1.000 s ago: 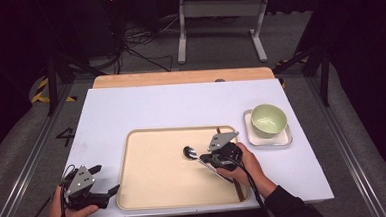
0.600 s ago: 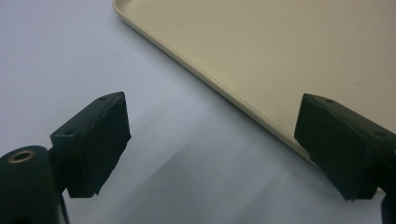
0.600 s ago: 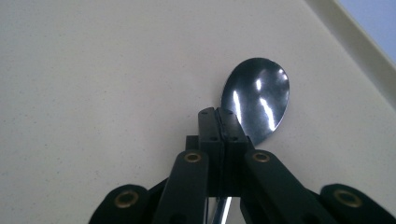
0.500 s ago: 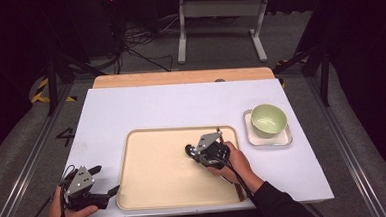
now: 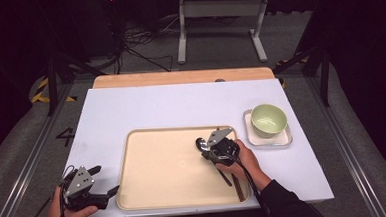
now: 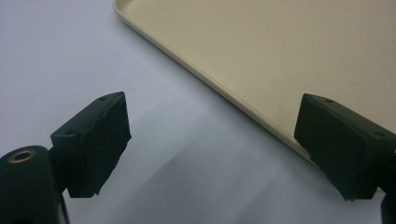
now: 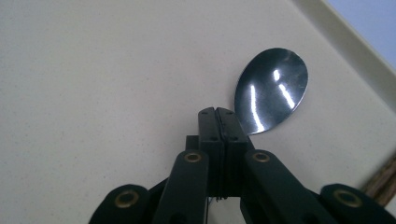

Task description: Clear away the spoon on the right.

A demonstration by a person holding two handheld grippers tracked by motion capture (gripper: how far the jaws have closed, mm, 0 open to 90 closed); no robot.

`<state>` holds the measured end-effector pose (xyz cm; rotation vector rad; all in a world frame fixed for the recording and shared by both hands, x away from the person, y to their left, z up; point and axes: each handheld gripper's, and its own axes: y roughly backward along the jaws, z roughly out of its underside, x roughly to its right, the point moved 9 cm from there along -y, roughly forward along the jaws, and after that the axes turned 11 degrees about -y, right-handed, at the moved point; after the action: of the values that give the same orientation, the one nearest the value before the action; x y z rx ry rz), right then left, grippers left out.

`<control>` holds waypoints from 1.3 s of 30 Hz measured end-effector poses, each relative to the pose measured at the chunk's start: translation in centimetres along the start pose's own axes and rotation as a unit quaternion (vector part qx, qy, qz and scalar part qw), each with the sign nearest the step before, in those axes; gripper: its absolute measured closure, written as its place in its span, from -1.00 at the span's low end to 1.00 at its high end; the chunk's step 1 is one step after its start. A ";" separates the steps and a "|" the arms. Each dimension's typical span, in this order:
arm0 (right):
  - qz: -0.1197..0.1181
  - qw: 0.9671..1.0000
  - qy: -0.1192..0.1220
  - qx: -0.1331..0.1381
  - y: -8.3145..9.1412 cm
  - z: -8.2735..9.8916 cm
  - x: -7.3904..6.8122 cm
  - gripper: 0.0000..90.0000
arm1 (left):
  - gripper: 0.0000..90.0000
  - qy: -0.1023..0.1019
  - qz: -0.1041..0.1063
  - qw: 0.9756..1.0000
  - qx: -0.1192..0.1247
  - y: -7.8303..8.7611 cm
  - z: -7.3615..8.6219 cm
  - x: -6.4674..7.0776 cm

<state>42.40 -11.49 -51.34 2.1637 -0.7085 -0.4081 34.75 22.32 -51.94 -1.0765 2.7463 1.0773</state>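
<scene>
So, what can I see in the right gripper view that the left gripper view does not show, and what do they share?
Right gripper view: the right tongs, shut on a shiny metal spoon whose bowl lies just over the tray, and a brown wooden stick at the edge.

Left gripper view: the left tongs, open with nothing between them, over the white table beside the tray's rim.

Both: the flat beige plastic tray.

Right gripper and spoon shift over the tray

The right gripper (image 5: 209, 148), jaws pressed together on the spoon (image 5: 201, 144), has moved from the tray's (image 5: 150, 191) middle toward its right side and sunk nearer the tray floor.
</scene>
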 end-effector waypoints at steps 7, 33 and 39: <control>0.006 1.000 -0.009 -0.002 0.4 0.4 0.7 1.00 | -0.74 0.000 0.001 1.000 0.000 0.0 0.0 0.0; 0.027 0.999 -0.025 0.001 1.5 1.1 2.0 0.95 | -0.74 -0.003 0.001 1.000 -0.001 0.0 0.0 0.0; 0.026 0.999 -0.027 0.015 2.3 0.6 1.9 0.95 | -0.74 -0.003 0.002 1.000 -0.002 0.0 0.0 0.1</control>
<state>42.82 -14.23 -50.05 2.1646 -0.8052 -0.4326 34.69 22.27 -51.97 -1.0676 2.7441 1.0862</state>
